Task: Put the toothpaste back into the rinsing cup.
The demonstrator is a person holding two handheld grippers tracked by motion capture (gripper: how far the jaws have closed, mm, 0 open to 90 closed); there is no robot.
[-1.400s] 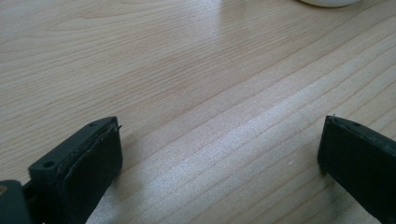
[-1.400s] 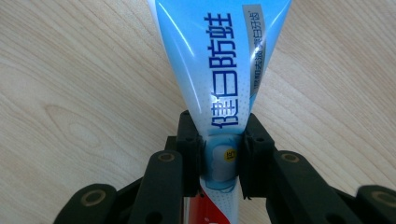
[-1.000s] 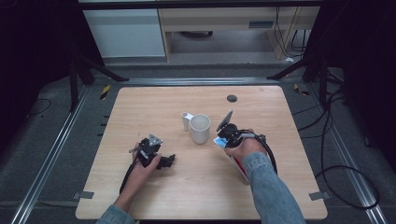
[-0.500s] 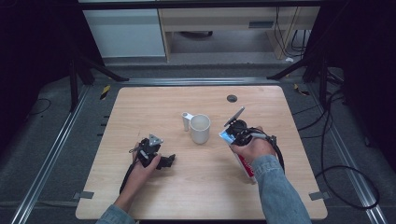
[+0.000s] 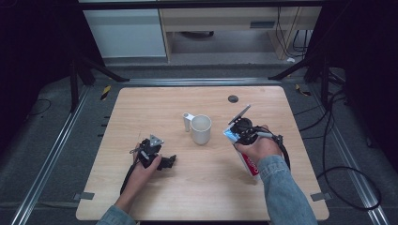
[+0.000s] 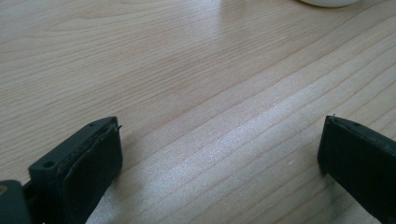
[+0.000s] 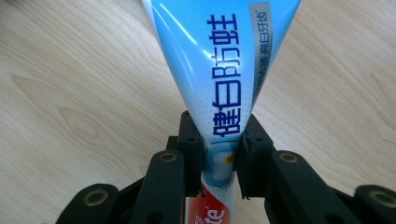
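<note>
High view: our right claw (image 5: 233, 133) holds a toothpaste tube (image 5: 248, 161) above the desk (image 5: 141, 108), just right of the mug (image 5: 201, 129); the left claw (image 5: 166, 161) rests low. Left claw view: jaws apart, nothing between. Right claw view: jaws clamped on the tube (image 7: 219, 70) near its neck, where we judge this light, soft, slick thing firmest.

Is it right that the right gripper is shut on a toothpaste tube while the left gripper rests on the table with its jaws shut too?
Not quite. The right gripper is indeed shut on the toothpaste tube, but the left gripper is open: the left gripper view shows its two jaws standing far apart with bare table between them. It does rest on the table, as the high view shows.
</note>
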